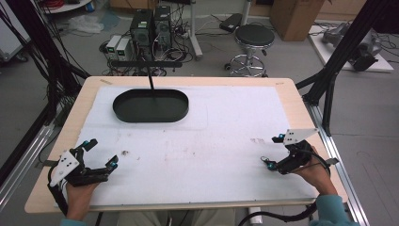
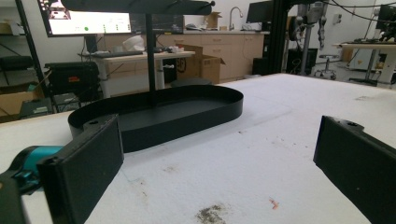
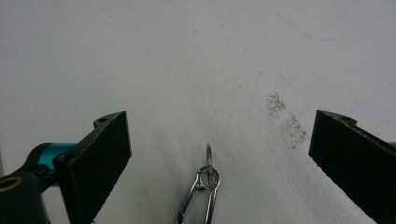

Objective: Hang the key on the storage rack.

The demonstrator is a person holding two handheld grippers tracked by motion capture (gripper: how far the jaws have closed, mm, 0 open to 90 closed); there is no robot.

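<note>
- The table [image 1: 301, 106], a pale wooden top under a stained white sheet [image 1: 226, 117], carried everything in reach.
- The black oval tray [image 1: 123, 112] sat at the far left of the sheet, with a thin black post rising from its middle to a crossbar overhead; the left gripper view looked across the sheet at its low wall [image 2: 224, 105].
- The left gripper [image 1: 100, 154] rested at the near left corner in the person's hand, its jaws spread wide with nothing between them, well apart from the tray.
- The right gripper [image 1: 275, 150] lay low over the near right part of the sheet, jaws likewise spread and empty.
- A small metal clip with a ring at its tip [image 3: 203, 186] lay flat on the sheet between the right gripper's jaws, near the bottom of the right gripper view, touching neither pad.
- The clip looked light, stiff and slick, lying too flat to get under easily; a pinch across its two long sides, pads pressed low to the sheet, seemed the surest hold.
- Grey smudges [image 3: 286, 122] marked the sheet just beside it.
</note>
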